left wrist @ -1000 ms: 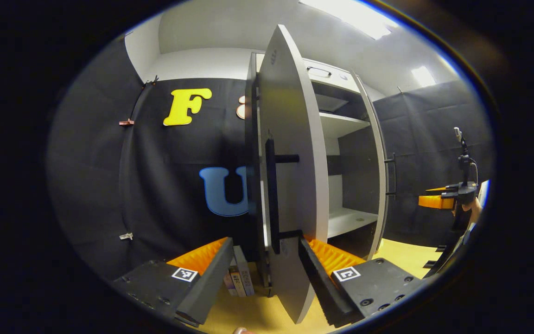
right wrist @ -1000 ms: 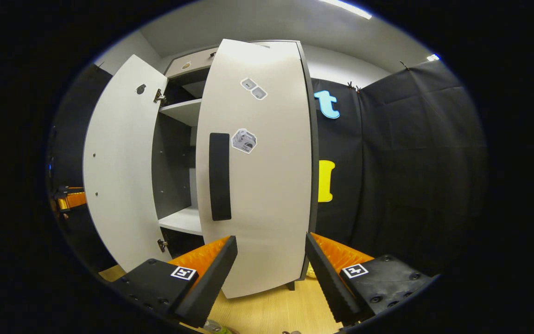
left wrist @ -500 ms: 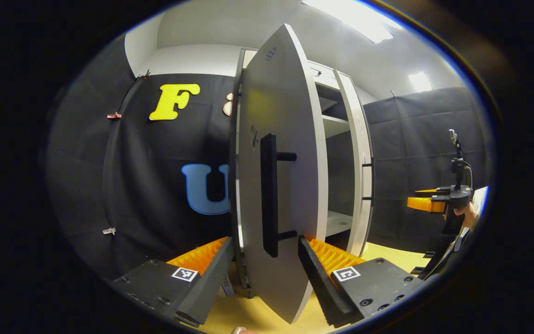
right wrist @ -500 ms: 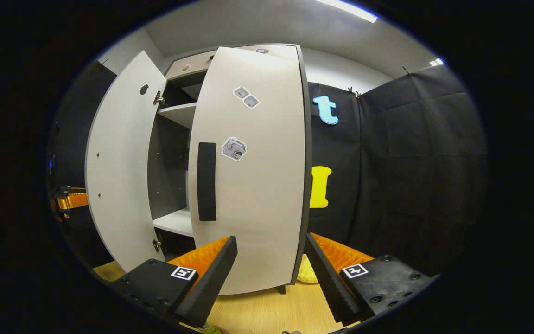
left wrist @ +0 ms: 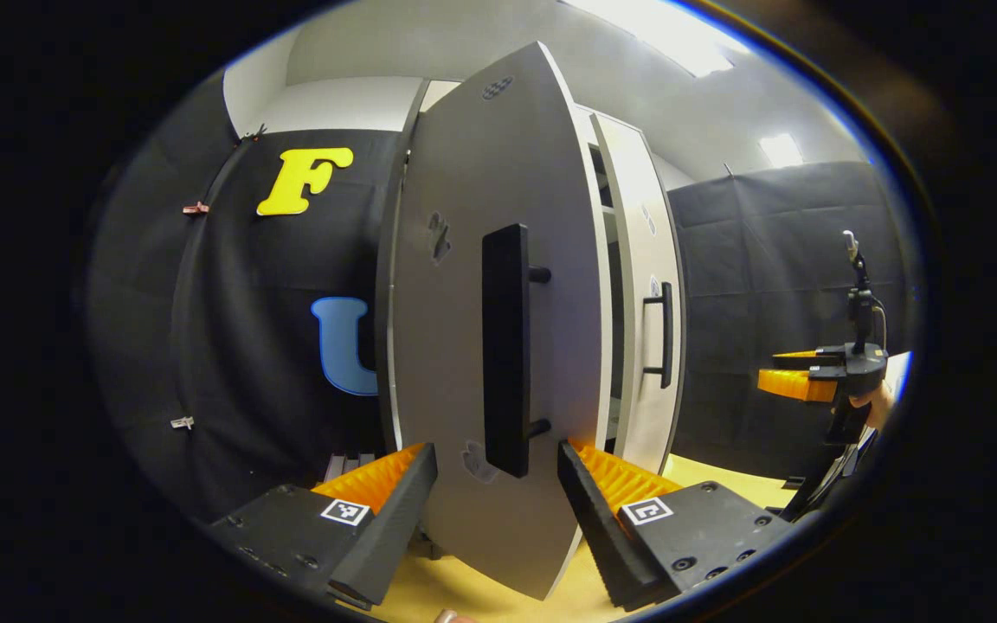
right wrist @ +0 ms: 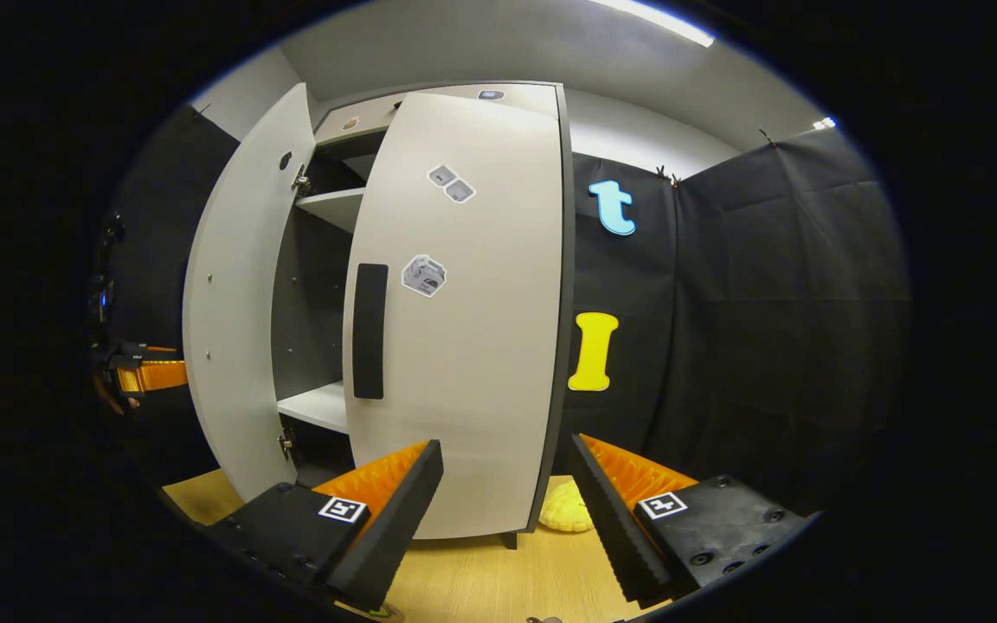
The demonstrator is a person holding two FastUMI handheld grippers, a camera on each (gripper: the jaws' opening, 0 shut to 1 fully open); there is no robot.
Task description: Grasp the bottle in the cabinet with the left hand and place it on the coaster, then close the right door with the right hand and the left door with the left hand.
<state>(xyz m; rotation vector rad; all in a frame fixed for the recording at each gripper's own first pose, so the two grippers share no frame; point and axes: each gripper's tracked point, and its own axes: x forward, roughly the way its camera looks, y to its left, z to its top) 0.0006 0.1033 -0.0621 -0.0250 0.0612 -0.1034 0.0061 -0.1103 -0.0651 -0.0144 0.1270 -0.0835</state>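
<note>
Left tongs [left wrist: 497, 484] gape wide, the pale grey left door [left wrist: 455, 363] with its black bar handle [left wrist: 505, 346] ahead between the fingers. Right tongs [right wrist: 505, 484] gape wide before the nearly closed right door [right wrist: 472, 346].

Evenly bright, lit from ceiling panels [left wrist: 663, 39] that glare white. Sharp throughout. Strongly bowed toward the edges by fisheye distortion.
</note>
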